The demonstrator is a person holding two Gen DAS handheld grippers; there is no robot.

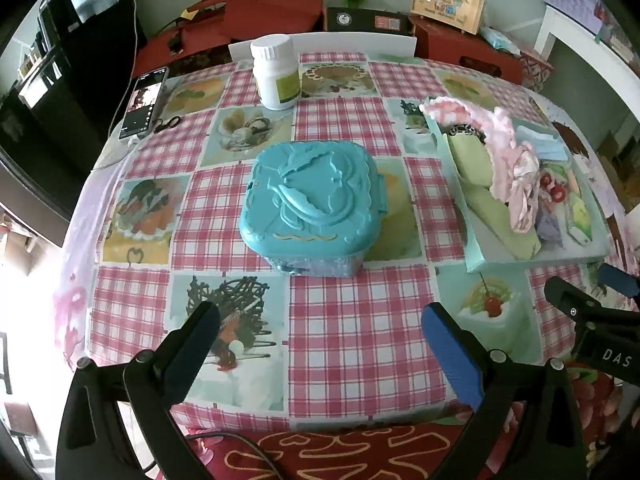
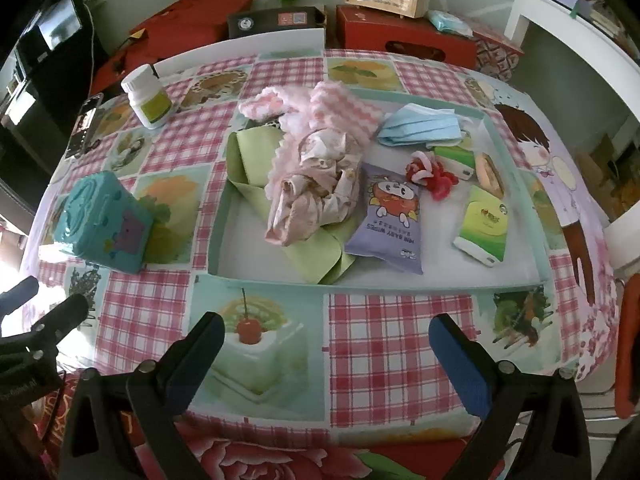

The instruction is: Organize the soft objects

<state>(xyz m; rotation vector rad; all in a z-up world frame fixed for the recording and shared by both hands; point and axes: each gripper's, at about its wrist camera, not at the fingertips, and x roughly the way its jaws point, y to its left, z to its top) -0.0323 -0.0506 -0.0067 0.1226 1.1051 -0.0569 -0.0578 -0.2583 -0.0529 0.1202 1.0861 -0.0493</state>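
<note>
crumpled pink cloth bundle | tray's left side | soft, light; pinch top fold | both grippers' jaws apart, empty

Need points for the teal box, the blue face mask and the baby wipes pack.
teal box [image 1: 316, 196], left wrist view, middle of its embossed lid.
blue face mask [image 2: 418, 126], right wrist view, middle of the pleated front.
baby wipes pack [image 2: 390, 218], right wrist view, printed face.

Both wrist views look forward and down from the table's near edge, sharing the teal box and tray.
</note>
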